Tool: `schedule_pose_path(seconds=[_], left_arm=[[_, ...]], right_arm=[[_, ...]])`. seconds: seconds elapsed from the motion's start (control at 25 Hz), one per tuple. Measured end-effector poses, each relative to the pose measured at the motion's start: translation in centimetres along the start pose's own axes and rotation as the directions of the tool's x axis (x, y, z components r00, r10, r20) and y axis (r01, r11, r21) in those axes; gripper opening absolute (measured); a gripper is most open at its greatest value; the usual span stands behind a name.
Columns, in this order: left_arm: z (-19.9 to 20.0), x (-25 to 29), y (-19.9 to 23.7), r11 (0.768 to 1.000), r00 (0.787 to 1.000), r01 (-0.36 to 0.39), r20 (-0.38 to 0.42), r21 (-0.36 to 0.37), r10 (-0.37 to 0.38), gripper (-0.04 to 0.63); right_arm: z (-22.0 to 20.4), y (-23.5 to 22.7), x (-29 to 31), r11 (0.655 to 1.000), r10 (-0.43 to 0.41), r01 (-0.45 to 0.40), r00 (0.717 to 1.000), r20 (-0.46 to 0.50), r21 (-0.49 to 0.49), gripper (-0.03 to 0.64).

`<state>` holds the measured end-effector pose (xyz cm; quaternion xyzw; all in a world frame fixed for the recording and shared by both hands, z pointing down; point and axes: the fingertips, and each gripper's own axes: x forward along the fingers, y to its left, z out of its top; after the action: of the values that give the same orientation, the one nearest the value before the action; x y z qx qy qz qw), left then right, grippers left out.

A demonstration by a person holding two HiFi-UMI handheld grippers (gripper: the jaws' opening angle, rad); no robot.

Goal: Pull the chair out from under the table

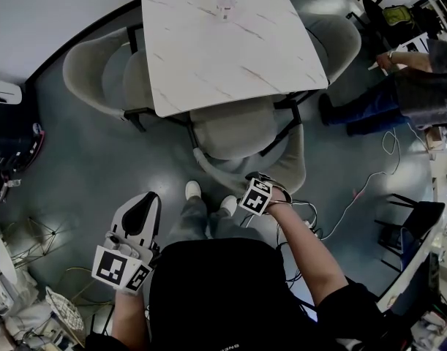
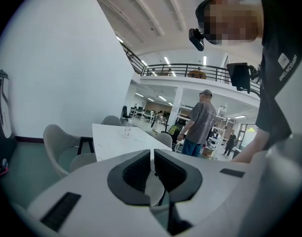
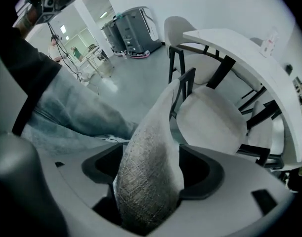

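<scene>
Right gripper (image 3: 151,171), clenched on the padded backrest of the chair (image 1: 236,131) half-tucked under the marble table (image 1: 230,42), should pull straight back and level, while the left gripper (image 1: 144,209) hangs aside, closed on nothing.

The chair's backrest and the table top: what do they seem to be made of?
Chair backrest: looks like woven upholstery fabric, matt, light grey; a coarse weave shows where the right gripper's jaws clamp it.
Table top: white, smooth, with thin brownish veins, so marble or a marble-look laminate; the pictures cannot settle which.
</scene>
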<state>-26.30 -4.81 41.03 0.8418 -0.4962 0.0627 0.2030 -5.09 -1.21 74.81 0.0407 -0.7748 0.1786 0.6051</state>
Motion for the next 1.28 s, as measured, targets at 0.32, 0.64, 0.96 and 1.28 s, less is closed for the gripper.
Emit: schedule_pose_path(seconds=[0.32,0.64,0.96,1.28], left_arm=[[-0.2,0.5,-0.7,1.000,1.000,0.008,-0.008,-0.001,-0.008,0.006],[-0.5,0.7,-1.2,1.000,1.000,0.011,-0.015,0.001,-0.011,0.006],[-0.6,1.2,-1.3,0.999,0.999,0.038,-0.031,0.007,-0.038,0.006],[-0.3,2.1,-1.8,0.995,0.994,0.101,-0.053,0.021,-0.100,0.006]], right_arm=[[-1.2,-0.5,1.7,1.000,-0.009,0.013,0.991,-0.130,0.027,0.359],[-1.7,-0.1,2.4,0.988,-0.112,0.090,0.978,-0.177,-0.124,0.171],[-1.9,-0.2,2.5,0.981,-0.162,0.139,0.970,-0.180,-0.132,0.129],[-1.8,-0.3,2.4,0.985,-0.158,0.143,0.971,-0.179,-0.094,0.127]])
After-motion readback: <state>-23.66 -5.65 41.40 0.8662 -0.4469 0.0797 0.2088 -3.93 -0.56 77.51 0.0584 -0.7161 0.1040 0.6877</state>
